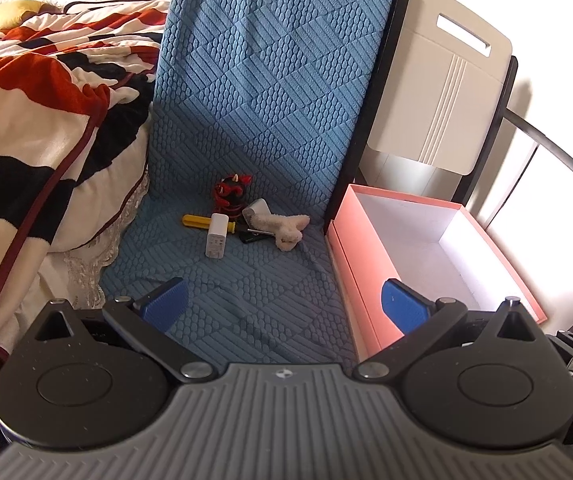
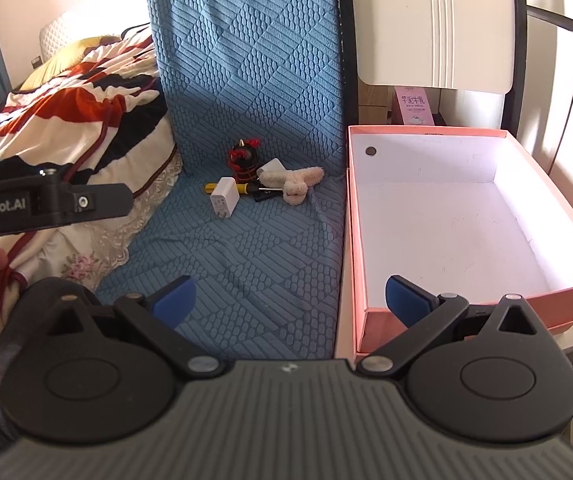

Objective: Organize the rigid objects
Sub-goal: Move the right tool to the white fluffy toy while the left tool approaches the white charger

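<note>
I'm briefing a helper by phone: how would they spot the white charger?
Find the blue textured cushion left of the pink box. A small pile sits where its seat meets the back. The white charger is the boxy white block nearest the front, lying across the yellow-handled screwdriver, unlike the fluffy toy beside it.

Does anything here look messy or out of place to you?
Yes: a small heap on the blue cushion. A white charger lies across a yellow-handled screwdriver, beside a fluffy cream toy and a red-and-black figure, while the pink box alongside holds nothing.
</note>
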`<state>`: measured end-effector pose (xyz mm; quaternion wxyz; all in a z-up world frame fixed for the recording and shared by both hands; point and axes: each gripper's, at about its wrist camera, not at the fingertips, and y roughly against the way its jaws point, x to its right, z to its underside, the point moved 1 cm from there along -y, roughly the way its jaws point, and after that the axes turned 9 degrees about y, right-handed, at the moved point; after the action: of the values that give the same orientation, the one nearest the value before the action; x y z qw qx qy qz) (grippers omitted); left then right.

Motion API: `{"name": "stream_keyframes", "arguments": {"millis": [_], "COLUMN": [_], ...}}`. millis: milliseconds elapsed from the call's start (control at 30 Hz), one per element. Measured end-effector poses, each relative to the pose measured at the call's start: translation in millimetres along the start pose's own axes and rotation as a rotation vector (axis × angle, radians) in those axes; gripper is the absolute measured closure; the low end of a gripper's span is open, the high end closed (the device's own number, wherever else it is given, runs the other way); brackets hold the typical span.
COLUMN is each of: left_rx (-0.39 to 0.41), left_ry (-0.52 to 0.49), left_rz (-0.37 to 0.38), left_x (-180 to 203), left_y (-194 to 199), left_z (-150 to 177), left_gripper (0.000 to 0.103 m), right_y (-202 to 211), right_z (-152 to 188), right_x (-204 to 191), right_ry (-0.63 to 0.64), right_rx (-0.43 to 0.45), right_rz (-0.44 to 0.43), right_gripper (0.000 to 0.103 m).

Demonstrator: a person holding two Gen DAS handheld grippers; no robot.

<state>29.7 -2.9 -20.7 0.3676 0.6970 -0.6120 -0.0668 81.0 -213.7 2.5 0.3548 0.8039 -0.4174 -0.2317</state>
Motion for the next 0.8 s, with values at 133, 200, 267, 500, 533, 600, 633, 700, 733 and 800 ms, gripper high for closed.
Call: {"name": "stream_keyframes", "arguments": {"millis": [133, 200, 267, 500, 533, 600, 633, 700, 733, 800], "left_rx": [0.006, 0.009, 0.005, -0.004, -0.004, 0.001, 0.001, 0.005, 0.004, 0.005], "left_ry": [0.012, 0.015, 0.019, 0.017, 0.021, 0.031, 0.034, 0.028, 0.023, 0.014], "left_rz": [0.008, 0.000, -0.012, -0.018, -0.019, -0.011, -0.010, -0.014, -0.020, -0.030], "left_x": [-4, -7, -11, -23, -25, -27, -27, -28, -29, -31], "left_y": [-7, -13, -21, -47, -50, -55, -57, -62, -65, -70], "left_z": [-4, -5, -6, -9, -10, -13, -14, -17, -18, -21], "left_gripper": [0.000, 0.000, 0.000, 0.000, 0.000, 0.000, 0.000, 0.000, 0.000, 0.000], "right_y": [-7, -11, -17, -39, -42, -48, -50, -57, -59, -66], "right_z": [-1, -1, -1, -5, -5, -7, -8, -11, -13, -16], "right_x": [1, 2, 2, 13, 14, 13, 14, 14, 14, 13], "right_ry": [-0.008, -0.005, -0.001, -0.095, -0.101, -0.096, -0.096, -0.099, -0.092, -0.081], "right_rx": [0.003, 0.005, 0.004, -0.023, -0.016, -0.012, -0.009, -0.012, -0.012, -0.023], "right_rz": [-0.002, -0.001, 0.004, -0.033, -0.034, -0.012, -0.011, -0.007, -0.004, 0.005], "right_gripper": [0.000, 0.000, 0.000, 0.000, 0.000, 0.000, 0.000, 0.000, 0.000, 0.000]}}
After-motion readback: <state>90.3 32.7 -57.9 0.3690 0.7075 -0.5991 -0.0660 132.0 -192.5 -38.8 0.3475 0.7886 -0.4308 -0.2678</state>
